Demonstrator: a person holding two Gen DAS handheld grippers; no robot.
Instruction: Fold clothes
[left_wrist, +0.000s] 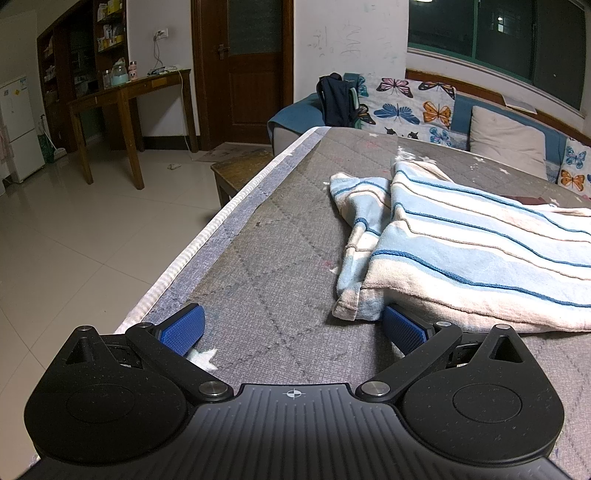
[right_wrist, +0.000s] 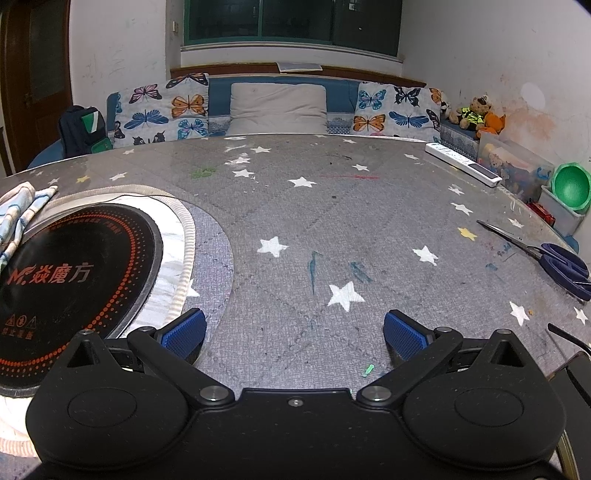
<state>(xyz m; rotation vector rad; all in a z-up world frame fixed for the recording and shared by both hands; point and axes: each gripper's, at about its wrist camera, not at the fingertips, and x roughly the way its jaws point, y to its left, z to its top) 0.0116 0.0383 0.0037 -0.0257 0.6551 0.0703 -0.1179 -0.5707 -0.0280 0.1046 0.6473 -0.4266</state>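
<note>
A striped blue, cream and light-blue garment (left_wrist: 461, 243) lies on the grey quilted table cover (left_wrist: 280, 258), at the right in the left wrist view. My left gripper (left_wrist: 293, 330) is open and empty, low over the cover; its right finger's tip (left_wrist: 402, 328) touches the garment's near hem. A corner of the garment (right_wrist: 22, 206) shows at the far left of the right wrist view. My right gripper (right_wrist: 295, 332) is open and empty over the bare starred cover (right_wrist: 332, 229).
A black induction cooktop (right_wrist: 74, 277) is set in the table left of my right gripper. Scissors (right_wrist: 546, 254) and a white power strip (right_wrist: 463, 164) lie at the right. The table edge (left_wrist: 207, 236) drops to tiled floor on the left. A sofa (right_wrist: 277, 107) stands behind.
</note>
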